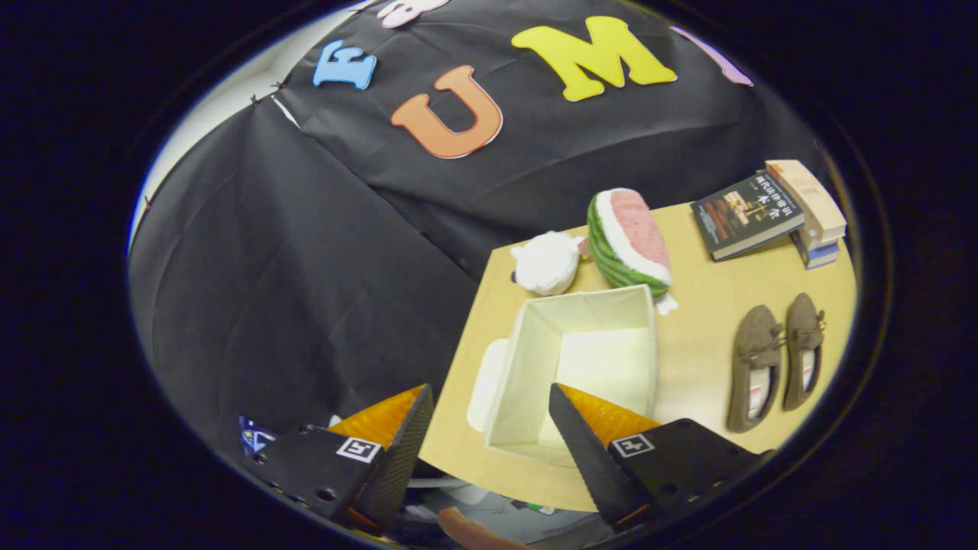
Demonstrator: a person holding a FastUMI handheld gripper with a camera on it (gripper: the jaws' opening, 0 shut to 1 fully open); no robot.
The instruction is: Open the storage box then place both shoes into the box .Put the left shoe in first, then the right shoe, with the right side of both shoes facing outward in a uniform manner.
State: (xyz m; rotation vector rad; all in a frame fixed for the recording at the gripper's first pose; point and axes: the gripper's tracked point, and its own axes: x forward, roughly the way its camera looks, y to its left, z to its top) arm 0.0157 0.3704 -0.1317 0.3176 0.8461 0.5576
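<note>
Already the storage box [581, 367] is opened, while both shoes [775, 359] are left beside it and nothing is held between the gripper's [489, 428] wide-spread fingers.

Watermelon plush [628, 243] at the far edge of the table [703, 344], against the black cloth wall [306, 252]. White plush [546, 263] just beside it, touching. Stack of books [810, 218] at the far corner, a dark-covered book [745, 214] leaning on the stack. Clutter below the table's near edge, too blurred to tell.
</note>
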